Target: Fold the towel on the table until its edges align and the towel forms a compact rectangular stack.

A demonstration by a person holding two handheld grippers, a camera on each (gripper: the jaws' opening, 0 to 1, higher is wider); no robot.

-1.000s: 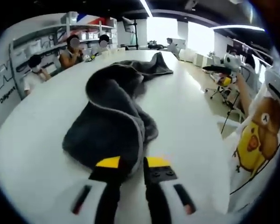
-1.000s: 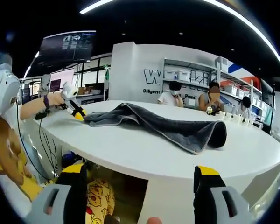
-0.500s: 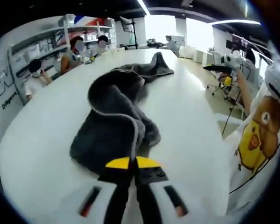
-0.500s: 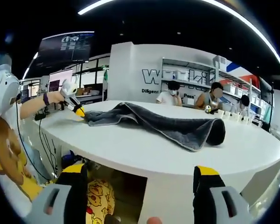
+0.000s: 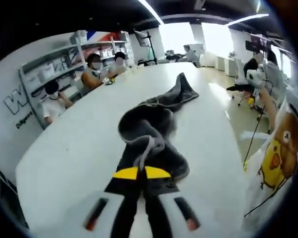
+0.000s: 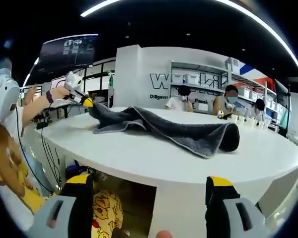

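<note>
Seated people [image 6: 184, 98] beyond towel [image 6: 188, 135]

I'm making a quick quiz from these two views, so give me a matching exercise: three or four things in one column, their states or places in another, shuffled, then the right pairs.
Things:
1. left tongs
2. right tongs
3. towel
4. table

States or places:
A. open, below the table edge
B. white, bearing the towel
C. shut on a towel end
D. dark grey, one end lifted

Pairs: 1-C, 2-A, 3-D, 4-B

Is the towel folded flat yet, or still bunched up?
Bunched, not folded. The towel lies in a long rumpled strip across the table, one end lifted by the left gripper.
</note>
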